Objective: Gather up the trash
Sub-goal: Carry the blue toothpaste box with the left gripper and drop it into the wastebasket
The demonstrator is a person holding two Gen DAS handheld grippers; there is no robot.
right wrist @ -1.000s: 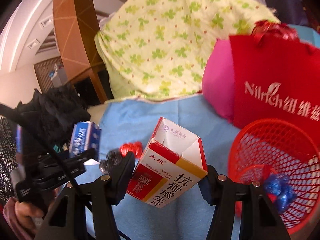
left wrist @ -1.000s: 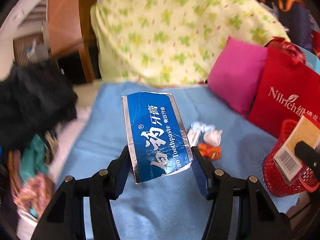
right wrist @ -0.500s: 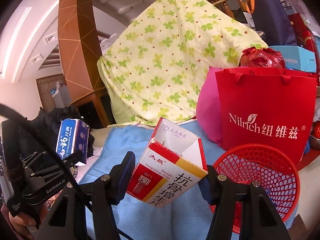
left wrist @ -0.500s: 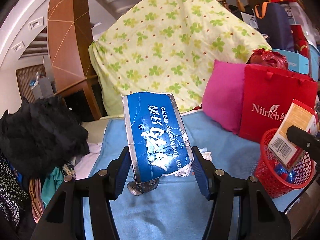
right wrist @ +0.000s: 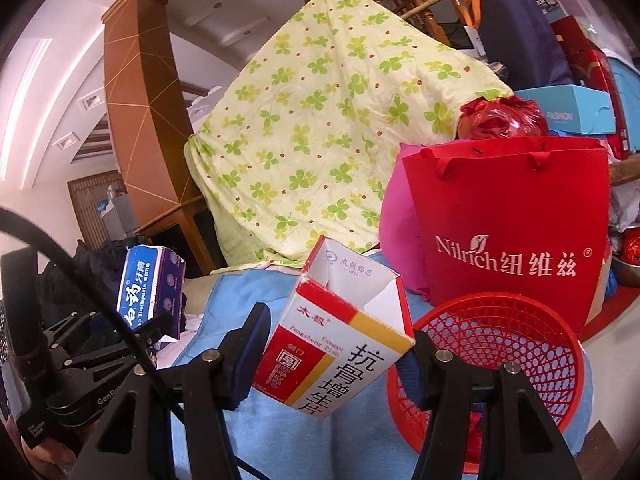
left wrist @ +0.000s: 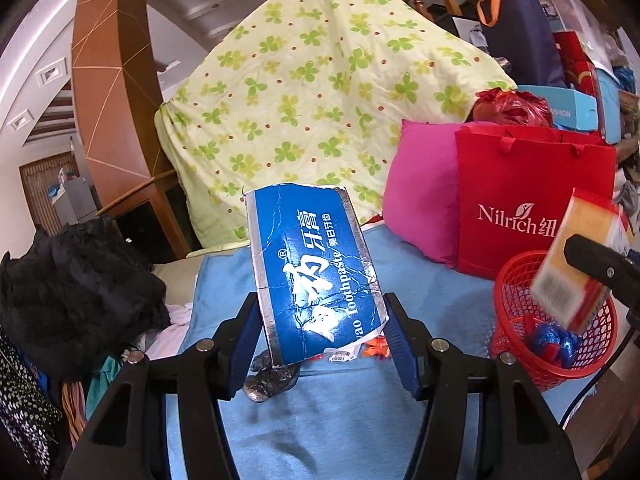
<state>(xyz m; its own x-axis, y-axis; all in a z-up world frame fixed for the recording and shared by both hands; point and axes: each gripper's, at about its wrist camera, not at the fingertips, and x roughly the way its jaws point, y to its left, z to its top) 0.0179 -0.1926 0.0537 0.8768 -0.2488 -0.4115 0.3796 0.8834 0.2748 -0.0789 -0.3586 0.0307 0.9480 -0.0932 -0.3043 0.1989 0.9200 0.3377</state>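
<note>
My left gripper (left wrist: 322, 340) is shut on a crumpled blue toothpaste box (left wrist: 312, 268), held upright above the blue cloth (left wrist: 340, 420). In the right wrist view that same toothpaste box (right wrist: 150, 284) shows at the far left. My right gripper (right wrist: 336, 356) is shut on an opened red, white and yellow medicine box (right wrist: 340, 340), held just left of the red mesh basket (right wrist: 520, 344). From the left wrist view the medicine box (left wrist: 576, 256) hangs over the red mesh basket (left wrist: 516, 292), which holds blue wrappers (left wrist: 554, 338). A silver foil wad (left wrist: 268, 378) and an orange wrapper (left wrist: 376, 346) lie on the cloth.
A clover-print quilt (left wrist: 320, 92) rises behind. A pink pillow (left wrist: 420, 192) and red Nilrich bag (left wrist: 532, 200) stand at the right. Black clothing (left wrist: 72, 280) is piled at the left. A wooden column (left wrist: 112, 100) stands at the back left.
Both grippers rose with their boxes still held, so the view tilted up toward the quilt and bag. The medicine box now hangs over the basket; the scraps on the cloth sit lower in view.
</note>
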